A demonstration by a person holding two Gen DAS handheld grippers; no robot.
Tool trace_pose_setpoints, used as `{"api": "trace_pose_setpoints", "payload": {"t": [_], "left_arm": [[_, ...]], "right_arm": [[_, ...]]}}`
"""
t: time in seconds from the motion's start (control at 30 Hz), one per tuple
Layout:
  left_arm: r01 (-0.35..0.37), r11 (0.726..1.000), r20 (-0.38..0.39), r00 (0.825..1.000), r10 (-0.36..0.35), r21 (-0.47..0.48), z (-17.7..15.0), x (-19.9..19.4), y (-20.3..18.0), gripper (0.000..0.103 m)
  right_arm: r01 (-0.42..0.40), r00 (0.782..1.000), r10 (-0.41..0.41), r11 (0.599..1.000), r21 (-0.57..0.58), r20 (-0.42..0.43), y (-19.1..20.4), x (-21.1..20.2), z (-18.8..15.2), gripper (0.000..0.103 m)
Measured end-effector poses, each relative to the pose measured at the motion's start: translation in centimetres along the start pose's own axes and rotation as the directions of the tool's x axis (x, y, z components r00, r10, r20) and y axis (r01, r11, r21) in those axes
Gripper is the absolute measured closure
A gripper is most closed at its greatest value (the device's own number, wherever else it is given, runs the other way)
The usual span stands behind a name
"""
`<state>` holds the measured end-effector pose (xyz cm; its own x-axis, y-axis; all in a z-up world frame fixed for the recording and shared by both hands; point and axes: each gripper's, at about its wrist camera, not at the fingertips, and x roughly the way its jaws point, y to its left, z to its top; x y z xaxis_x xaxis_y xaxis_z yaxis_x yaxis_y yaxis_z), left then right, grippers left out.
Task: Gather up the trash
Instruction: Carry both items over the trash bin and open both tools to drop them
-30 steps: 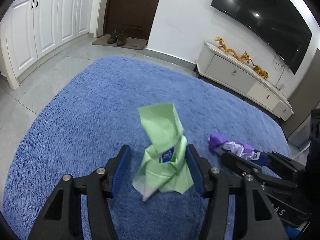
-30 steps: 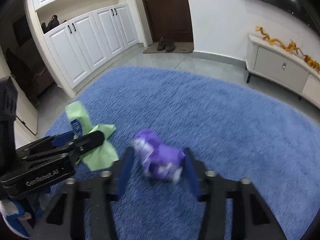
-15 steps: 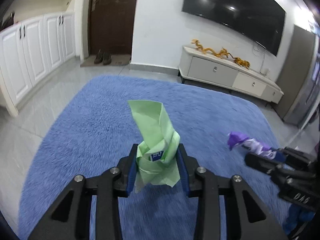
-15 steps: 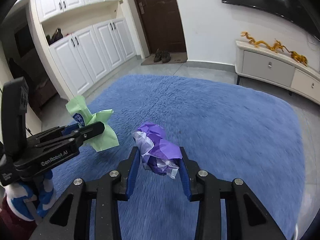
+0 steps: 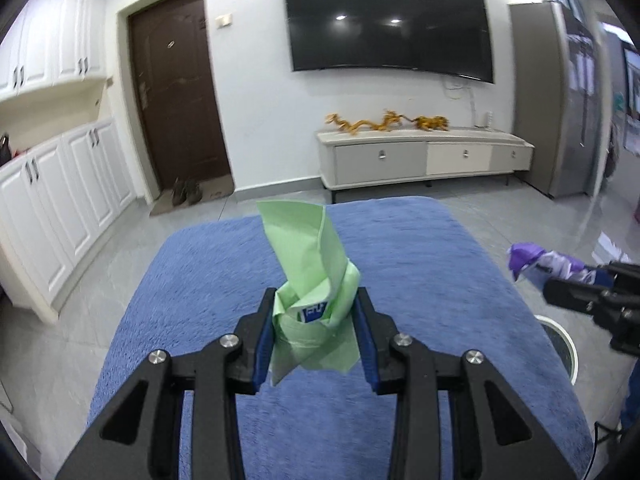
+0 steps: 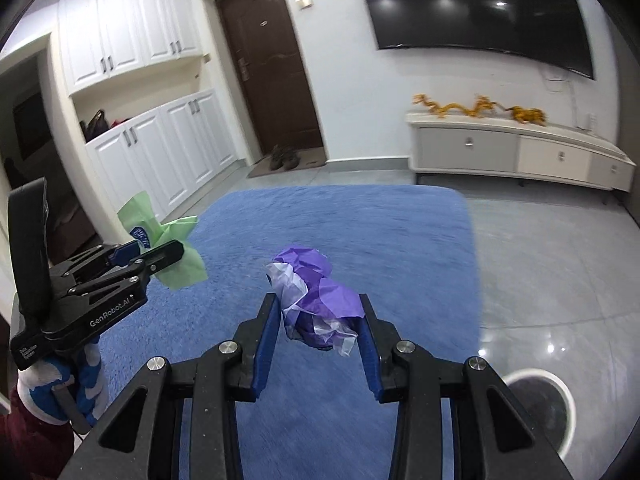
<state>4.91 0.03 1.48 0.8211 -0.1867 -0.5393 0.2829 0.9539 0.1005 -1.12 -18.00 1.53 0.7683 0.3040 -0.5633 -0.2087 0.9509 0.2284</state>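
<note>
The green paper wad (image 5: 314, 296) is squeezed in the left gripper (image 5: 316, 336) and the purple wad (image 6: 316, 300) in the right gripper (image 6: 320, 332), both up above the blue rug (image 6: 360, 224). Carrying is the step now. Next, I think, both go over the white bin (image 6: 538, 406) past the rug's right edge and get dropped in.

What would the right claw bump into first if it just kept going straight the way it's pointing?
Probably nothing nearby. The right claw, shut on the purple wrapper, points over the blue rug toward the far wall. The way looks free until the white TV cabinet or the wall, though depth is unclear.

Shaggy blue rug (image 5: 420, 264), glossy floor tiles (image 6: 560, 264)
</note>
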Motion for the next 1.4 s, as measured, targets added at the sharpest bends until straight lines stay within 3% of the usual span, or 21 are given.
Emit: {"api": "trace_pose_setpoints", "payload": {"t": [0.37, 0.67, 0.83, 1.03, 1.27, 1.4], "left_arm": [[0.114, 0.977, 0.039, 0.992, -0.123, 0.179, 1.5, -2.5, -10.3, 0.068], [0.224, 0.924, -0.048, 0.974, -0.22, 0.311, 1.9, -0.5, -19.6, 0.068], [0.352, 0.87, -0.154, 0.936, -0.317, 0.347, 1.6, 1.5, -25.5, 0.068], [0.485, 0.811, -0.311, 0.866, -0.393, 0.326, 1.1, 6.4, -32.5, 0.066], [0.549, 0.798, -0.422, 0.803, -0.421, 0.248, 0.5, 11.8, -37.2, 0.064], [0.578, 0.794, -0.467, 0.764, -0.445, 0.19, 0.2, 13.9, -38.4, 0.053]], "right_arm": [[0.154, 0.985, -0.159, 0.985, 0.079, 0.063, -5.6, -8.2, -3.7, 0.068], [0.274, 0.957, -0.286, 0.942, 0.192, 0.041, -12.6, -10.0, -6.5, 0.068], [0.325, 0.941, -0.339, 0.902, 0.284, 0.0, -17.1, -10.3, -8.6, 0.068], [0.38, 0.923, -0.373, 0.853, 0.359, -0.092, -22.3, -8.7, -11.1, 0.068], [0.417, 0.909, -0.365, 0.808, 0.416, -0.201, -27.8, -4.9, -13.8, 0.066], [0.439, 0.897, -0.359, 0.791, 0.427, -0.257, -30.0, -2.6, -15.1, 0.061]]}}
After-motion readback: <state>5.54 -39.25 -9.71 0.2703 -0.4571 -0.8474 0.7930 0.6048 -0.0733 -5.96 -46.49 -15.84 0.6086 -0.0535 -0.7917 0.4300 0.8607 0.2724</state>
